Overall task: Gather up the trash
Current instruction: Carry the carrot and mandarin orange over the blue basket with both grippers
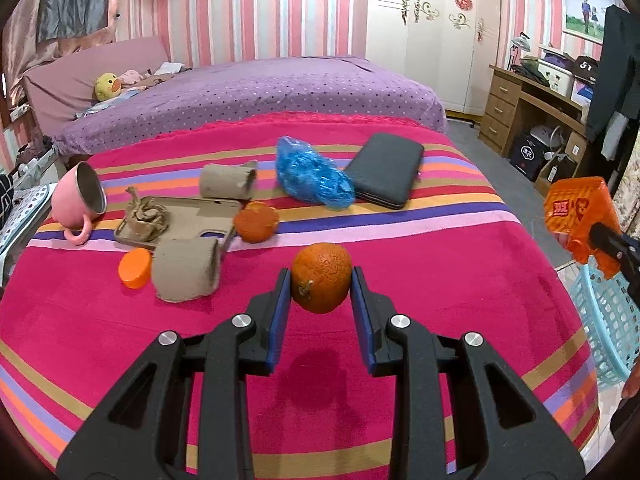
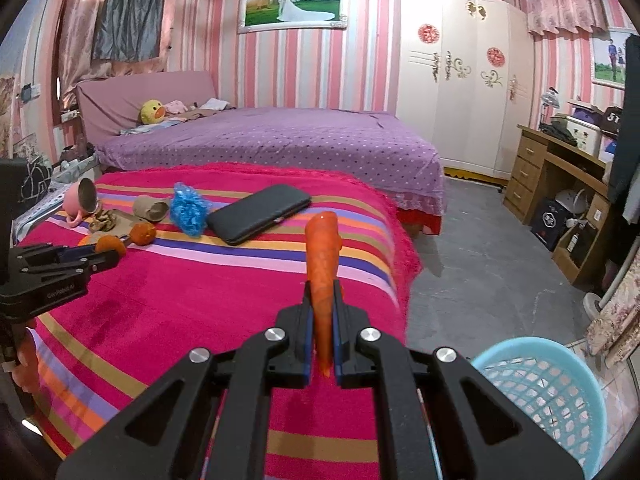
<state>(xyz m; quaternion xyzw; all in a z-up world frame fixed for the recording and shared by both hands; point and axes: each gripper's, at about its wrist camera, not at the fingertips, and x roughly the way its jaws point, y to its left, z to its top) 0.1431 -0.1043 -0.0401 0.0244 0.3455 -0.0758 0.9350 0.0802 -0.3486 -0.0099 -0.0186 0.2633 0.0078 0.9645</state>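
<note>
My left gripper (image 1: 321, 280) has its jaws around an orange peel ball (image 1: 321, 282), touching it on both sides just above the striped pink bedspread (image 1: 400, 280). My right gripper (image 2: 323, 292) is shut on a flat orange snack packet (image 2: 323, 256), seen edge-on; the packet also shows in the left wrist view (image 1: 576, 216), held above a light blue mesh basket (image 2: 548, 392) beside the bed. On the bedspread lie a second orange peel (image 1: 256, 222), an orange lid (image 1: 135, 268), cardboard rolls (image 1: 186, 276), a crumpled blue plastic bag (image 1: 312, 176) and crumpled brown paper (image 1: 146, 216).
A pink mug (image 1: 78, 200) lies on its side at the left. A black wallet case (image 1: 386, 170) and a brown phone case (image 1: 188, 220) lie on the bedspread. A purple bed is behind. A wooden desk (image 2: 560, 184) stands at the right.
</note>
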